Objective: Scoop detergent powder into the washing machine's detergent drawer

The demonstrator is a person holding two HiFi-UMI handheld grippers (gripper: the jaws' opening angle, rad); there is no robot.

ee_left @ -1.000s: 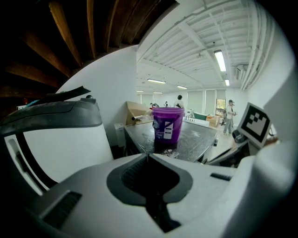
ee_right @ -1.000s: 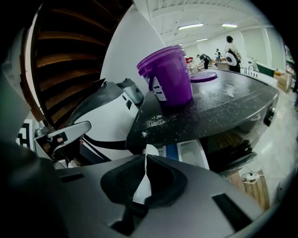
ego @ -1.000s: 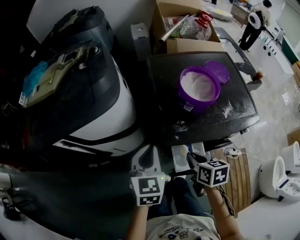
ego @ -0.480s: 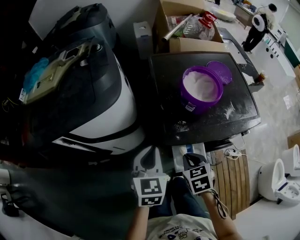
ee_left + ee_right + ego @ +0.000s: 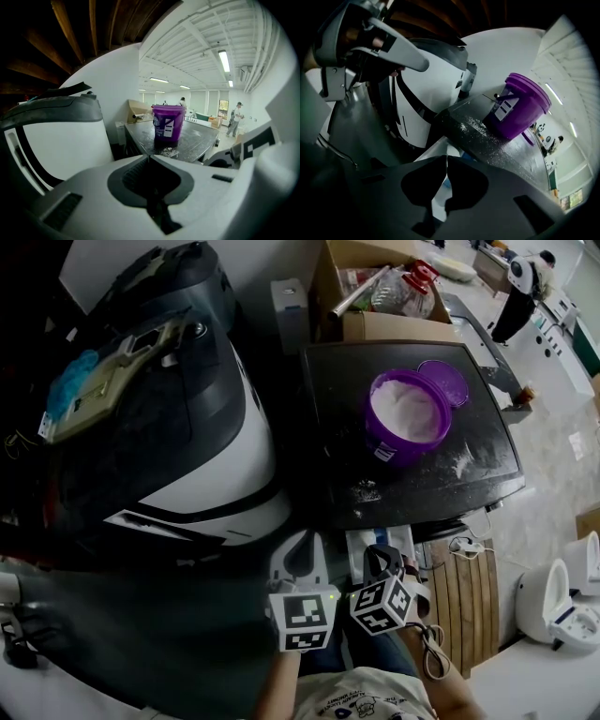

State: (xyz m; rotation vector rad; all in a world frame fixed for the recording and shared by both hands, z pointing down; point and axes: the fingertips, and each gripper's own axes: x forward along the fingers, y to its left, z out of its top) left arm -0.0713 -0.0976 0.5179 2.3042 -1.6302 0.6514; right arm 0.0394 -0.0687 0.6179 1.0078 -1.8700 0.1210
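Repositioning of R hand-held gripper (image 5: pixel 379 562): over the last sec. its marker cube has swung in from the right and now sits just beside the L hand-held gripper (image 5: pixel 298 561); both are low, at the near edge of the bench (image 5: pixel 328 409), well apart from the powder supply; judged: no scoop in hand, so scooping is not yet begun. R jaws meet at the tips w/ nothing held; L jaws likewise together and empty. White tray (image 5: pixel 359 545), prob. the detergent drawer, projects from under the bench edge directly ahead of R jaws; a bluish part shows inside it, contents otherwise unclear. Purple tub (image 5: pixel 406 418) stands upright mid-bench, uncovered, filled w/ white powder (image 5: pixel 408 409) nearly to the rim; its lid (image 5: pixel 444 382) lies flat just behind it. Spilled grains (image 5: pixel 362 491) dot the bench betw. tub and tray. Cardboard box (image 5: pixel 375 324) behind the bench holds a red-capped bottle and a metal tube; no scoop visible in any view.
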